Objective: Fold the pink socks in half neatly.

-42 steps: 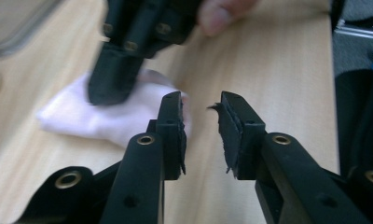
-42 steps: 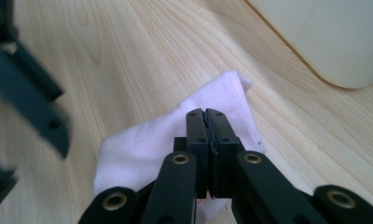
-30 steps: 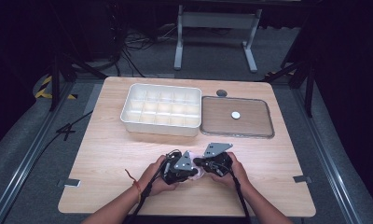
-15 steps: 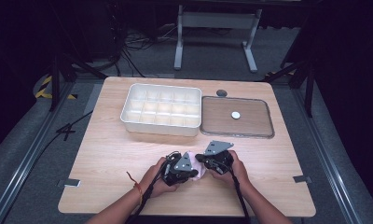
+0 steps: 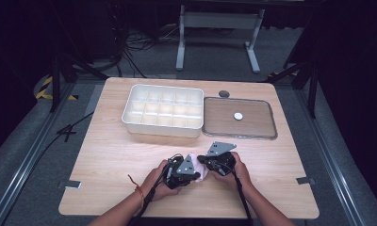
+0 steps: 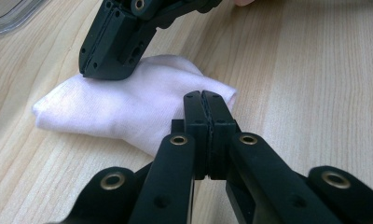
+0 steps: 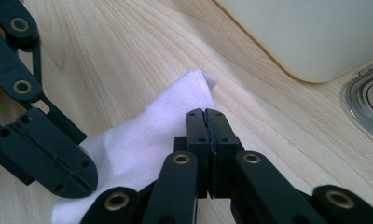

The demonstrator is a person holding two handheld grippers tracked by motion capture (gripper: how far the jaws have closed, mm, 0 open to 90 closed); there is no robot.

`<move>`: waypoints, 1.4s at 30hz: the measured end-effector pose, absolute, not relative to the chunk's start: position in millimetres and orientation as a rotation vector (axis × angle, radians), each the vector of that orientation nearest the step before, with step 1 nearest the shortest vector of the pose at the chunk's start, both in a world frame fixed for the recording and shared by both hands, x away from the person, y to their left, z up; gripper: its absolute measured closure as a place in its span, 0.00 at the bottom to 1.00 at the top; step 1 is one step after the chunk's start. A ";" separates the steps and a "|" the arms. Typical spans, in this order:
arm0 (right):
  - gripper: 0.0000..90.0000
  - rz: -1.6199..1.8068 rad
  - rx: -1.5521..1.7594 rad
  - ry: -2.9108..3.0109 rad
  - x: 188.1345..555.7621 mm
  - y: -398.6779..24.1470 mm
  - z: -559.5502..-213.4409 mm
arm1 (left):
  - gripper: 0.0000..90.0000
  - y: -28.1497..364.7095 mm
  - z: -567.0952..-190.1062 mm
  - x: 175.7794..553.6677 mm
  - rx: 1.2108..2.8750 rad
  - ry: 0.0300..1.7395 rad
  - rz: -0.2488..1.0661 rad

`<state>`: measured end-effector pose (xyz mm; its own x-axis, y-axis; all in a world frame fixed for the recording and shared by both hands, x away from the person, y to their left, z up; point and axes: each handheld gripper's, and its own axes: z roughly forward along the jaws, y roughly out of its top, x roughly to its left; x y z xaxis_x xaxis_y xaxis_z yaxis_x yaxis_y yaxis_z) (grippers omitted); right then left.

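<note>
A small folded white cloth [image 5: 199, 167] lies on the wooden table [image 5: 111, 155] near its front edge, between the two hands. In the left gripper view my left gripper [image 6: 205, 94] is shut, pads together, its tips at the near corner of the cloth [image 6: 124, 107]. No fabric shows between its jaws. The right gripper [image 6: 107, 70] presses down on the cloth's far part. In the right gripper view my right gripper [image 7: 206, 112] is also shut, with its tips over the cloth [image 7: 152, 135]. The left gripper [image 7: 77, 179] rests on the cloth at the lower left.
A white tray [image 5: 130, 106] with several compartments stands behind the hands. To its right lies a flat clear lid [image 5: 252, 134] with a small white disc [image 5: 238, 116] on it. A dark round object [image 5: 224, 93] sits near the table's far edge.
</note>
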<state>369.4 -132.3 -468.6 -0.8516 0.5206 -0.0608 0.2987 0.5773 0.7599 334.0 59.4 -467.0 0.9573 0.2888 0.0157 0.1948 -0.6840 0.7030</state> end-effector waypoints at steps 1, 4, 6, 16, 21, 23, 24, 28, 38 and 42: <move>1.00 1.147 0.675 2.534 369.8 -132.5 -468.8 | 1.00 59.3 -467.1 334.5 2.343 0.338 0.157; 1.00 1.134 0.670 2.544 370.4 -132.2 -467.7 | 1.00 58.8 -467.1 335.0 2.347 0.330 0.157; 1.00 1.113 0.657 2.542 370.4 -132.4 -466.3 | 1.00 58.9 -466.8 334.7 2.355 0.325 0.164; 1.00 1.089 0.681 2.507 374.9 -138.9 -466.2 | 1.00 59.1 -467.8 337.5 2.344 0.335 0.136; 1.00 1.159 0.712 2.472 374.5 -149.7 -455.1 | 1.00 58.2 -468.2 337.3 2.338 0.342 0.134; 1.00 1.205 0.676 2.455 370.5 -150.1 -448.5 | 1.00 58.4 -468.2 336.9 2.338 0.347 0.134; 1.00 1.230 0.659 2.451 367.9 -149.5 -446.2 | 1.00 58.3 -468.2 336.9 2.338 0.347 0.133; 1.00 1.242 0.533 2.503 353.7 -136.8 -444.6 | 1.00 59.1 -468.0 338.2 2.339 0.339 0.134; 1.00 1.142 0.541 2.582 356.0 -131.0 -463.0 | 1.00 59.0 -468.1 337.6 2.343 0.342 0.131; 1.00 1.147 0.575 2.565 361.2 -134.9 -465.2 | 1.00 58.4 -467.5 336.9 2.353 0.332 0.141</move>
